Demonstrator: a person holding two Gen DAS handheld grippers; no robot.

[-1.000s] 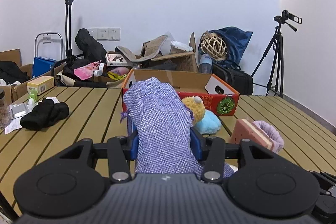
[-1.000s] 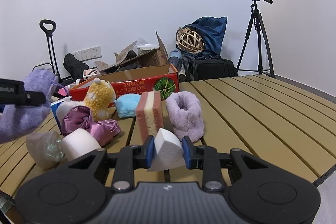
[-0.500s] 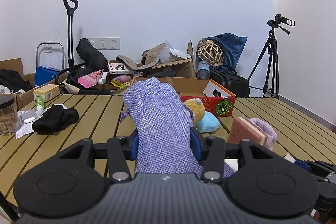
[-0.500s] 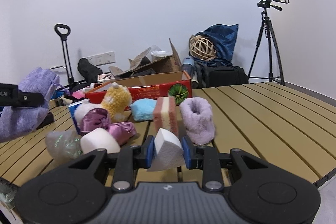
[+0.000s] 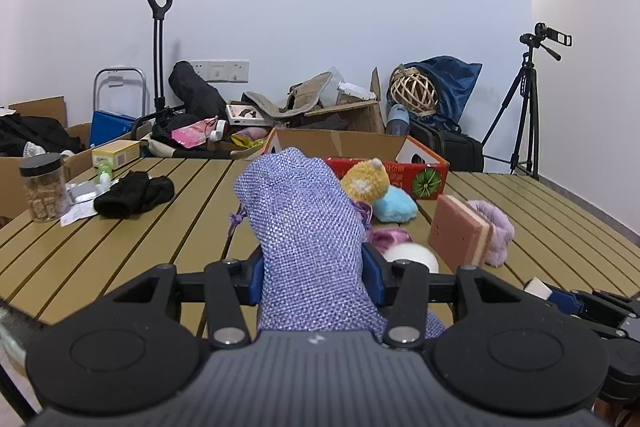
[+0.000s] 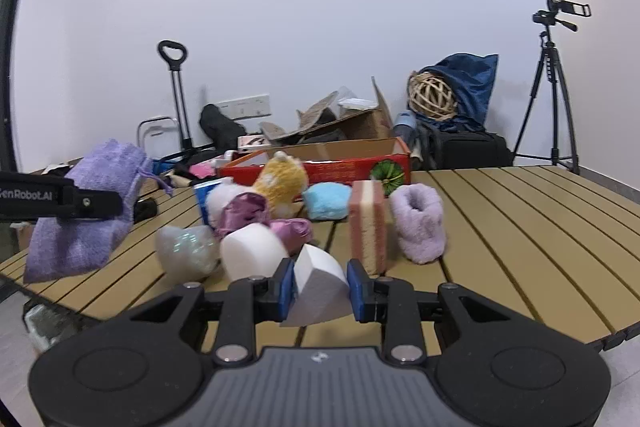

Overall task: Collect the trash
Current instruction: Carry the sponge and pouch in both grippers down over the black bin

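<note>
The purple mesh pouch (image 5: pixel 308 227) I'm pinching upright in my left hand-held gripper (image 5: pixel 312 273) is hanging left of the white foam wedge (image 6: pixel 320 283) my right hand-held gripper (image 6: pixel 321 289) is clamping over the counter (image 6: pixel 520 227), red box (image 6: pixel 340 167) ahead.

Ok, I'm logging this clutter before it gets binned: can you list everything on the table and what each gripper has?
mesh pouch: 1, lilac, clamped in the left gripper
foam wedge: 1, white, clamped in the right gripper
sponge block: 1, pink and cream, upright mid-table
fuzzy slipper: 1, lilac, right of the sponge block
plush toy: 1, yellow, before the carton
soft pad: 1, light blue, beside the plush toy
carton: 1, red, far table edge
black cloth: 1, table left
jar: 1, clear, black lid, far left
table: 1, tan slats
left gripper: shut on pouch
right gripper: shut on wedge
</note>
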